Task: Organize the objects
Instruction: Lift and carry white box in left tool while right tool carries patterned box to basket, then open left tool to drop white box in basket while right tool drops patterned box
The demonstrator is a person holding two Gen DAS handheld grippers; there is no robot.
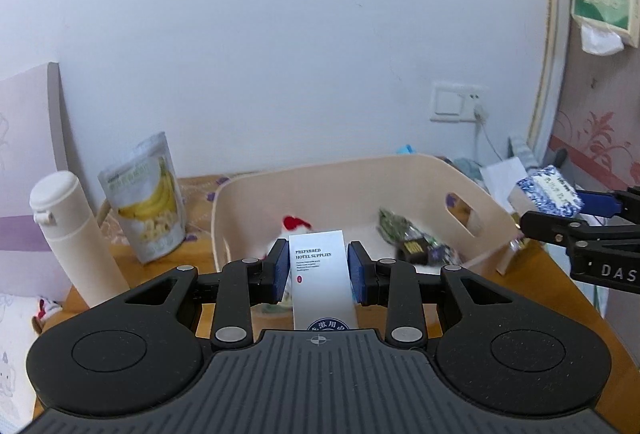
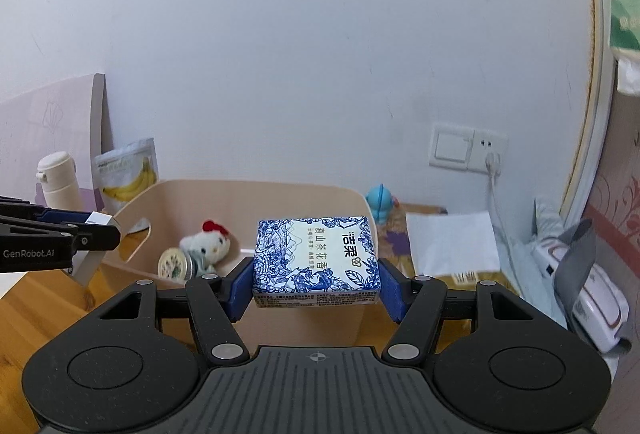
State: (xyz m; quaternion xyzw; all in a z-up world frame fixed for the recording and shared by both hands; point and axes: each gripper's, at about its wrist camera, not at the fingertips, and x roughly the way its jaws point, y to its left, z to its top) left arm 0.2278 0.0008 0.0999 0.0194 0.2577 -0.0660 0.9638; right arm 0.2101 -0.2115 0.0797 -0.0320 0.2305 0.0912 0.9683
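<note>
— Two grippers, both loaded? What does the left gripper (image 1: 318, 270) hold?

— Its blue pads clamp a white hotel-supplies box (image 1: 320, 274), held upright over the near rim of the beige bin (image 1: 340, 174) on the desk (image 1: 560, 274).

— And the right gripper (image 2: 316, 286)?

— Clamped on a blue-and-white tissue pack (image 2: 316, 258), above the bin's near right corner. Inside lie a plush toy (image 2: 208, 244) and a round tin (image 2: 174, 265).

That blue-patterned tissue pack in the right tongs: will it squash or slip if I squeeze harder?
The tissue pack is probably soft: its wrapper looks creased near the right tongs, so it may squash. It seems light. The glossy film could slide, though the pads grip both ends squarely.
</note>
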